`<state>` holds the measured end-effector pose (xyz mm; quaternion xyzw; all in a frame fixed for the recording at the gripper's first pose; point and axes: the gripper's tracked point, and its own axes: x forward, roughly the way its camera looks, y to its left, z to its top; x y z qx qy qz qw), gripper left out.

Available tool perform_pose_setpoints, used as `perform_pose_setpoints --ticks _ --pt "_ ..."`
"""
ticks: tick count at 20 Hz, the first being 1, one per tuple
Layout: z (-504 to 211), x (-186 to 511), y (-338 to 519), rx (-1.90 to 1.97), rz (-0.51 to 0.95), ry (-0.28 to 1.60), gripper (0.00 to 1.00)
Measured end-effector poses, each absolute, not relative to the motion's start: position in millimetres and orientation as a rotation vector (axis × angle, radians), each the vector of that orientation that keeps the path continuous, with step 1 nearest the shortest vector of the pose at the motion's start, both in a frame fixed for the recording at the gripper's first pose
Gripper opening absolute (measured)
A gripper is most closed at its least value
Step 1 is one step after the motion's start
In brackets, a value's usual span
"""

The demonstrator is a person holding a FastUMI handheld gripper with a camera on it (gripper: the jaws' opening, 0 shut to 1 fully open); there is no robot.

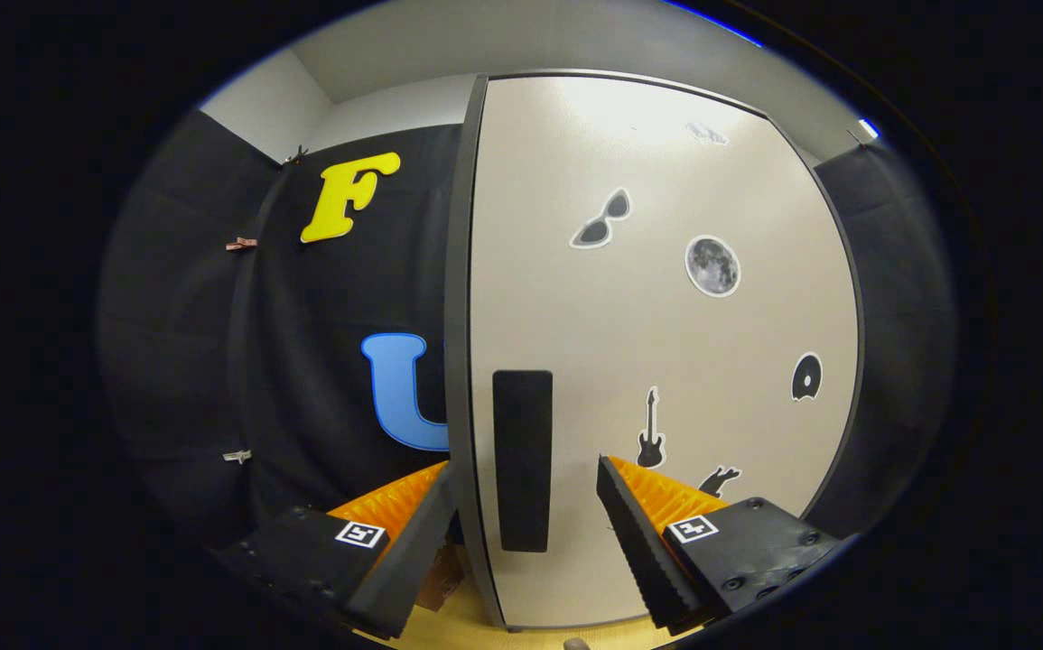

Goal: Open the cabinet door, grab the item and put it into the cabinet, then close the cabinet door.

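Observation:
A white cabinet door (pixel 665 343) with dark stickers stands upright right in front of me, framed by a dark edge (pixel 458 298) along its left side. Its black vertical handle (pixel 522 460) sits low near that edge. My gripper (pixel 526 465) is open, and the handle lies in the gap between the fingertips. The left finger (pixel 413 542) reaches past the door's left edge and the right finger (pixel 638 533) lies in front of the door face. Neither pad visibly presses on the handle. A small brown object (pixel 442 578) peeks out under the left finger; I cannot tell what it is.
The cabinet stands on a light wooden surface (pixel 476 627) just below the fingers. Black cloth wall (pixel 304 361) hangs to the left of the cabinet and more of it to the right (pixel 900 343). Small clips (pixel 239 244) pin the cloth.

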<state>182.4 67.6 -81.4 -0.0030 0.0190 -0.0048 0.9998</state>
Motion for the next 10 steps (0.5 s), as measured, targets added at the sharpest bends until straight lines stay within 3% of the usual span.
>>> perform_pose_setpoints --ticks 3,4,5,6,8,9,10 --pt "-88 190 66 -0.014 -0.023 0.048 0.96" --pt "-90 192 66 -0.018 -0.027 0.049 0.92" --pt "-91 194 67 -0.02 -0.028 0.052 0.81" --pt "-93 195 67 -0.022 -0.036 0.059 0.78" --pt "-94 198 72 -0.019 -0.023 0.067 0.62" --pt "-94 197 72 -0.016 -0.041 0.072 0.42" --pt "-96 199 71 -0.023 -0.052 0.079 0.38"
